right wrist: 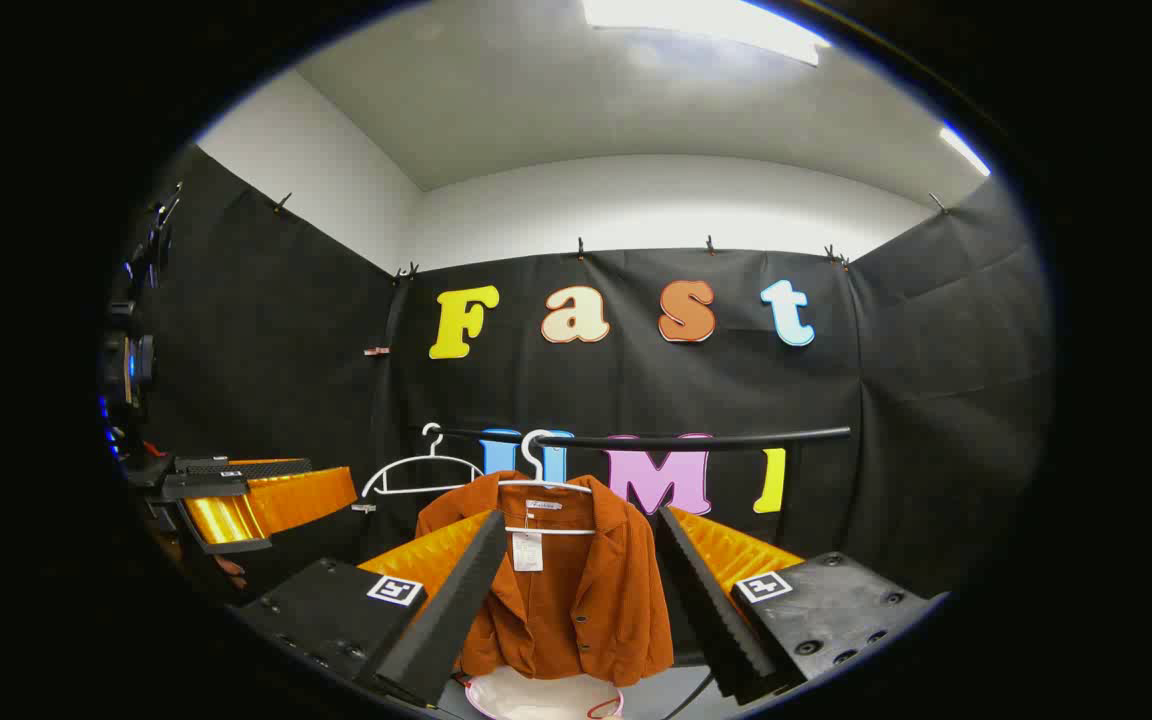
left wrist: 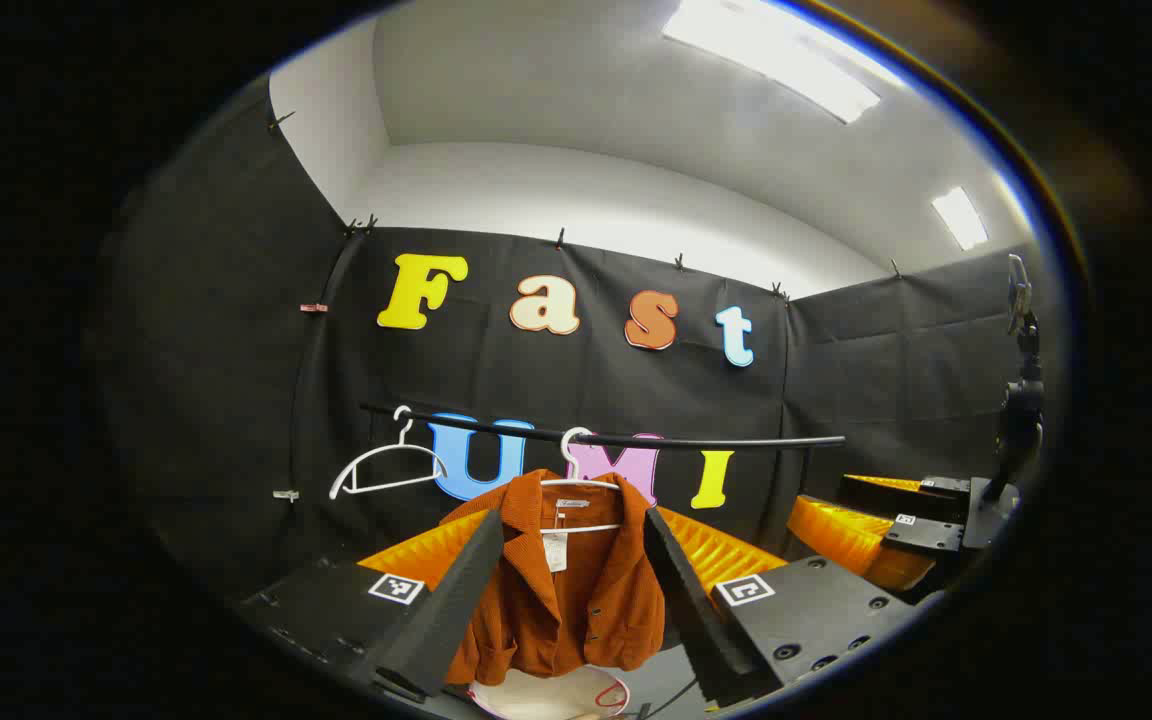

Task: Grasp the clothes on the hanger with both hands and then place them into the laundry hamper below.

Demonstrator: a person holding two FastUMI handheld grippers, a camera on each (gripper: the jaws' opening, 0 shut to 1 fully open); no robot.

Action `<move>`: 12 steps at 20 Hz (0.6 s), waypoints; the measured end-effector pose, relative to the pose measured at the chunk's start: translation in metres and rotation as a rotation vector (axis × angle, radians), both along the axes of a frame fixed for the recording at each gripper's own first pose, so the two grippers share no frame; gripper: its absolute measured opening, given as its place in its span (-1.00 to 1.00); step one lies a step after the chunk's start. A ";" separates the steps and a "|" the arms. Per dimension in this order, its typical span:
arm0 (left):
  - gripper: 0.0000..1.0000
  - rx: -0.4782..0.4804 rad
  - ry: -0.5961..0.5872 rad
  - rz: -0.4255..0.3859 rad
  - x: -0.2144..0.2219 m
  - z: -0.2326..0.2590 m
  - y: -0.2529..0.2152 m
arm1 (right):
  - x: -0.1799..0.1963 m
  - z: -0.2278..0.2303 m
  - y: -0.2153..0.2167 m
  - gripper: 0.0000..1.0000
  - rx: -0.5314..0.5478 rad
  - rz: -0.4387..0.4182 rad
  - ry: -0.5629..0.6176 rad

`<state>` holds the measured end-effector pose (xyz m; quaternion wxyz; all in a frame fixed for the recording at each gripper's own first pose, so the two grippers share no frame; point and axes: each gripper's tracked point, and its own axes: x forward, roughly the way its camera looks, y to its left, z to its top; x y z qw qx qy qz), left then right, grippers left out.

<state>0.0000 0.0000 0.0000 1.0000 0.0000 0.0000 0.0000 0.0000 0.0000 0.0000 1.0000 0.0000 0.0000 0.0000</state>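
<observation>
Left gripper [left wrist: 566,590]: jaws stand wide apart with nothing between them. It is raised in front of the jacket [left wrist: 561,590], well apart from it, with the garment framed in the gap.

Right gripper [right wrist: 576,590]: jaws likewise spread wide and empty, aimed at the same jacket [right wrist: 556,600] and clear of it. This gripper also appears at the right edge of the left gripper view [left wrist: 896,525]; the left one shows at the left edge of the right gripper view [right wrist: 246,495].

Jacket: rust-coloured, hanging open-fronted on a white hanger [left wrist: 581,480] hooked over the black rail [left wrist: 736,440]. A paper tag [right wrist: 527,550] hangs inside the collar.

Second white hanger [left wrist: 386,465]: bare, on the same rail to the left of the jacket [right wrist: 421,470].

Hamper [left wrist: 546,695]: pale rim with a red edge visible directly below the jacket hem [right wrist: 541,695]. Whether hem and rim touch cannot be told.
</observation>
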 end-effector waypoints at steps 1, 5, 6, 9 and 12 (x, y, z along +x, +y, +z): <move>0.81 -0.003 -0.001 0.000 0.001 0.000 -0.001 | 0.001 0.000 0.002 0.95 0.000 0.007 0.004; 0.81 -0.006 0.006 0.000 0.000 -0.004 -0.002 | 0.000 -0.001 0.006 0.95 0.001 0.022 0.009; 0.81 -0.006 0.006 -0.001 -0.001 -0.004 -0.002 | 0.000 -0.002 0.007 0.99 0.000 0.024 0.009; 0.81 -0.007 0.011 -0.006 -0.004 -0.006 -0.004 | -0.003 -0.002 0.009 0.95 -0.002 0.026 0.012; 0.81 -0.005 0.011 -0.018 -0.006 -0.005 -0.006 | -0.005 -0.003 0.014 0.99 0.001 0.030 0.017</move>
